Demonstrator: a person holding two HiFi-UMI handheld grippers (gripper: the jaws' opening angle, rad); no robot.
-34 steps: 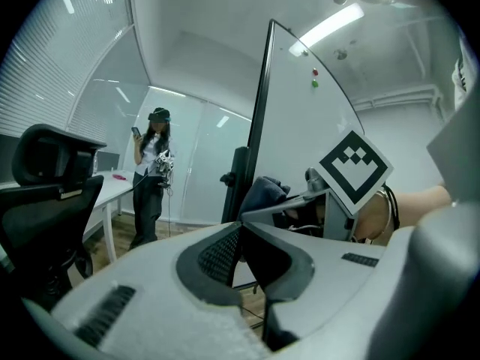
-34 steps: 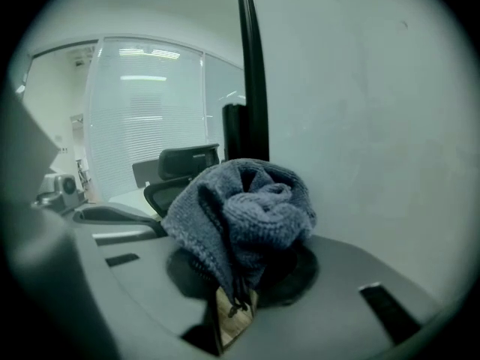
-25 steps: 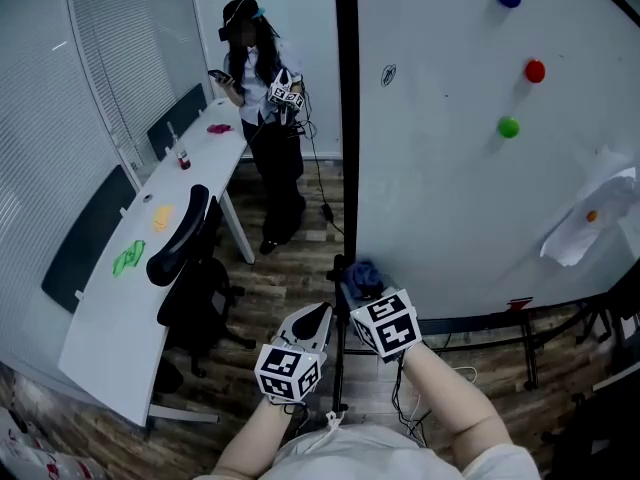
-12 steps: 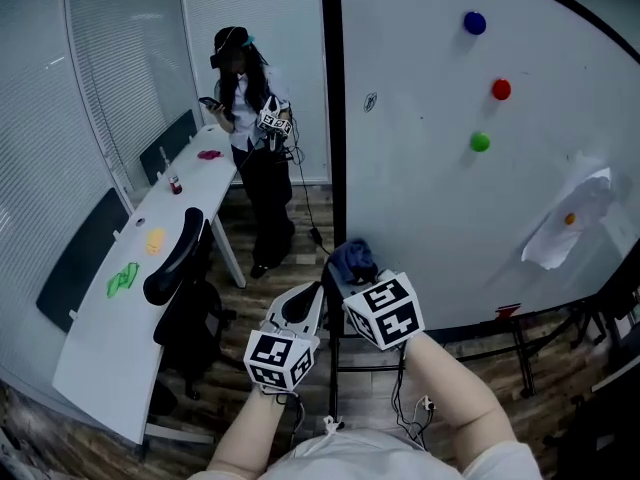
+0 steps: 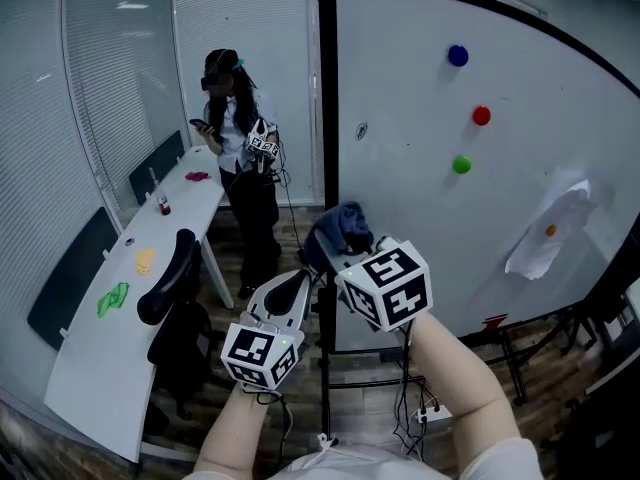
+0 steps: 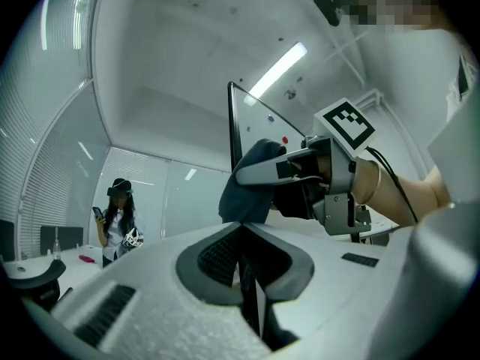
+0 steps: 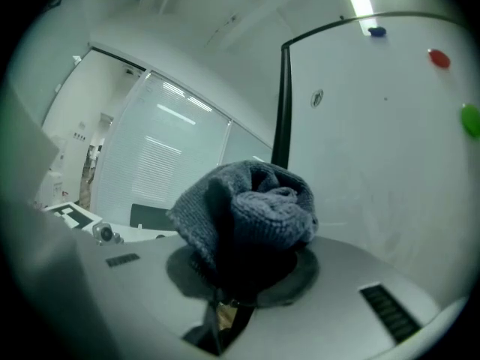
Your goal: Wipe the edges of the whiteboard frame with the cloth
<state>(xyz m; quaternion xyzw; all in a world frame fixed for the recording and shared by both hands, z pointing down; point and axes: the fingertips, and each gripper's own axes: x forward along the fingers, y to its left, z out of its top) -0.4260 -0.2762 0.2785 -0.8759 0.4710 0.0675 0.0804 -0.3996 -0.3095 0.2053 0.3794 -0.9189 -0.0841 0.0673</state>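
The whiteboard [image 5: 440, 108] has a black frame, and its left edge [image 5: 325, 118] runs upright in the middle of the head view. A dark blue-grey knitted cloth [image 5: 343, 228] sits bunched against that edge at about mid-height. My right gripper [image 5: 337, 250] is shut on the cloth [image 7: 247, 208], which fills its jaws [image 7: 240, 276]; the frame edge [image 7: 283, 103] rises just behind. My left gripper [image 5: 298, 290] hangs lower and to the left, jaws together [image 6: 241, 235] with nothing between them. From there I see the cloth [image 6: 246, 182] and frame [image 6: 234, 126] above.
A person [image 5: 238, 148] stands at the back left holding a phone and a gripper. A long white desk [image 5: 100, 358] and a black chair [image 5: 168, 280] fill the left. Blue [image 5: 458, 55], red [image 5: 482, 116] and green [image 5: 461, 165] magnets and paper [image 5: 545, 230] sit on the board.
My right gripper has carried the cloth upward along the frame's left edge, from near the bottom to mid-height. The left gripper rose a little with it.
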